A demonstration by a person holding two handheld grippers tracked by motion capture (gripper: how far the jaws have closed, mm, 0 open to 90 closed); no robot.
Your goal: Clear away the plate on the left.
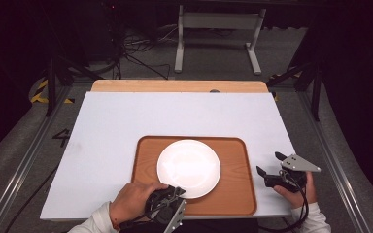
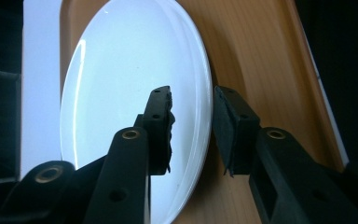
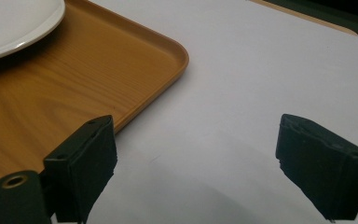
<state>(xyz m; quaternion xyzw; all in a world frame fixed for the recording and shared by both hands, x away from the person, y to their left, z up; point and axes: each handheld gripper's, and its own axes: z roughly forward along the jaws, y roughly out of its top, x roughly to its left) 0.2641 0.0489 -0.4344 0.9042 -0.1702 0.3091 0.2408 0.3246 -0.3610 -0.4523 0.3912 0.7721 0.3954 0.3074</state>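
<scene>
plate (image 1: 188,167) on tray (image 1: 235,187), white table (image 1: 126,121)

Left gripper (image 2: 192,128) jaws narrowly parted; right gripper (image 3: 196,172) jaws spread wide.

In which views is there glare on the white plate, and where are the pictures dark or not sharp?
High view: the plate is washed out at its centre, and the surroundings beyond the table are dark. Left gripper view: bright streaks run along the plate's rim, and the near jaws of the left gripper are soft. Right gripper view: the tray is evenly lit, and the jaws cast faint shadows.
</scene>
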